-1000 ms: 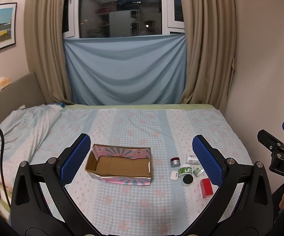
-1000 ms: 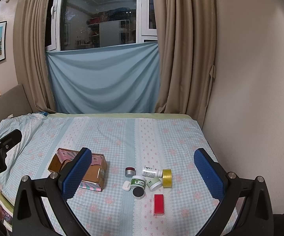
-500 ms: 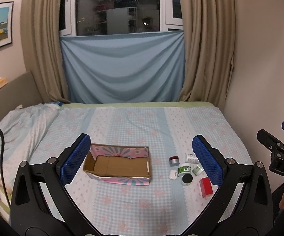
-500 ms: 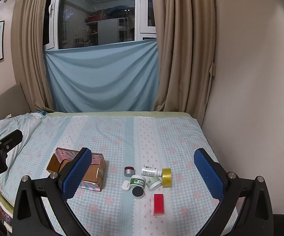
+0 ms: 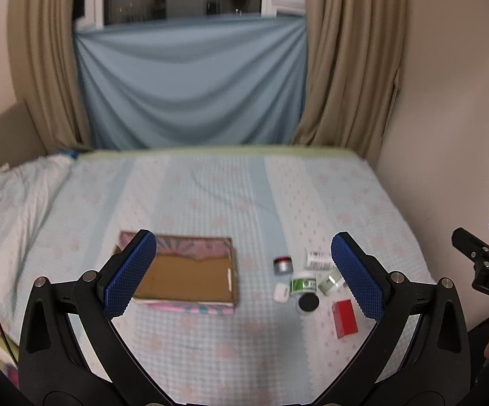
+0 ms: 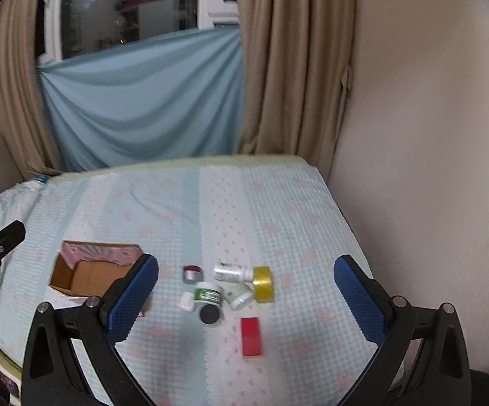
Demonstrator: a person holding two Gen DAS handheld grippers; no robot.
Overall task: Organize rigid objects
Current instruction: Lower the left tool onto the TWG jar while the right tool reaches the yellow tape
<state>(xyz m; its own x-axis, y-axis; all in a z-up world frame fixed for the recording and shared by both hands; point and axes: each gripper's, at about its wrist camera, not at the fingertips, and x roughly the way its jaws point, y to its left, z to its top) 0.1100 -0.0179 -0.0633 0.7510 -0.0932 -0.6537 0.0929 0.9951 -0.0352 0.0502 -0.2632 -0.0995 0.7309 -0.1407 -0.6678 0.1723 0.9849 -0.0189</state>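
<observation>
Two sets of tongs hover above the bed, both spread wide and empty; left tongs (image 5: 241, 270) frame the open cardboard box (image 5: 183, 277), seemingly the drop-off; right tongs (image 6: 244, 296) bracket the clutter, likely lining up a first pick; inside that span sit a green-label jar (image 6: 207, 293), yellow tape roll (image 6: 262, 282) and red box (image 6: 251, 336), bunched together just right of the box on the checked bedspread (image 6: 278, 209).

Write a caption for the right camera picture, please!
Open right gripper above little jars, yellow tape and a red box on the bed.
</observation>
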